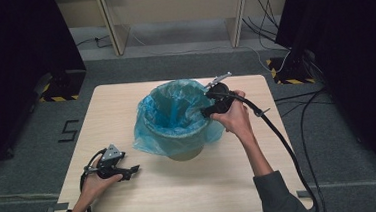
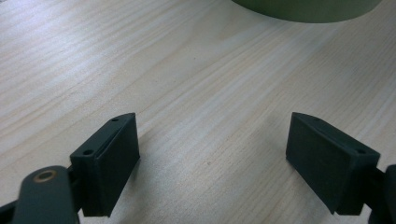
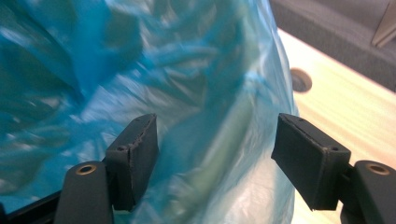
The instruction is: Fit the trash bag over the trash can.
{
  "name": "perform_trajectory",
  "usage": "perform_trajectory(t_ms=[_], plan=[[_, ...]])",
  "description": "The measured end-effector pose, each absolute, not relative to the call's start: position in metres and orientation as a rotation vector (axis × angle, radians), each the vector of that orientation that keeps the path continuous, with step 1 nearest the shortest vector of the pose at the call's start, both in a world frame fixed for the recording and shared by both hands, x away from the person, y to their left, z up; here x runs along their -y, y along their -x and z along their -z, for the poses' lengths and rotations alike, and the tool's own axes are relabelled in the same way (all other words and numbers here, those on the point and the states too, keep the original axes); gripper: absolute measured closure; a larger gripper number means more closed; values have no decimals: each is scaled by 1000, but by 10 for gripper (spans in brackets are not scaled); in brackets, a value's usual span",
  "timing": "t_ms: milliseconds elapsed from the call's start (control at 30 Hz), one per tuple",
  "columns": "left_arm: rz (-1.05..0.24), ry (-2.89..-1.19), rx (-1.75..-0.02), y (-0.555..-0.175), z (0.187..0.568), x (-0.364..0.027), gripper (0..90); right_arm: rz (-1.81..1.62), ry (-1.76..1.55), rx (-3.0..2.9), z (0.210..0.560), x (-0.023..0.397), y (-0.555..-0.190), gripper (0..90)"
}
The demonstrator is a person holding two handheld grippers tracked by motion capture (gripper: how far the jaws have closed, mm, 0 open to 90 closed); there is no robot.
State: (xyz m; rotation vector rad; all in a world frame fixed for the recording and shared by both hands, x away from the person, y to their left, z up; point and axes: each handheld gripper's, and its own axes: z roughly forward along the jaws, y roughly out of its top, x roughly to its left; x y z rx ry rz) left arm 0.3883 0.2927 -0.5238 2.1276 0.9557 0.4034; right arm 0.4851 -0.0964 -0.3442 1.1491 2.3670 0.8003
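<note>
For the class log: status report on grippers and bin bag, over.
Left gripper open, resting on table. Right gripper open at blue bag over bin rim. Nothing in the way.

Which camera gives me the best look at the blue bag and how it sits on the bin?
The high view: it shows the whole blue bag lining the bin, folded over the rim. The right gripper view shows a blurred close-up of its plastic between the open jaws. The left gripper view shows a strip of the bin's green wall.
</note>
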Motion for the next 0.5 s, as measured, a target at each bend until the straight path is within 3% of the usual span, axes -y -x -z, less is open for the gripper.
perform_trajectory(t_ms=[267, 500], plan=[[-403, -2131, -956, -389, 524, -292, 160, -923, -1110, -2273, 318, 95, -477, 308], [-402, -2131, -956, -389, 524, -292, 159, -1041, -1003, -2310, 293, 64, -477, 333]])
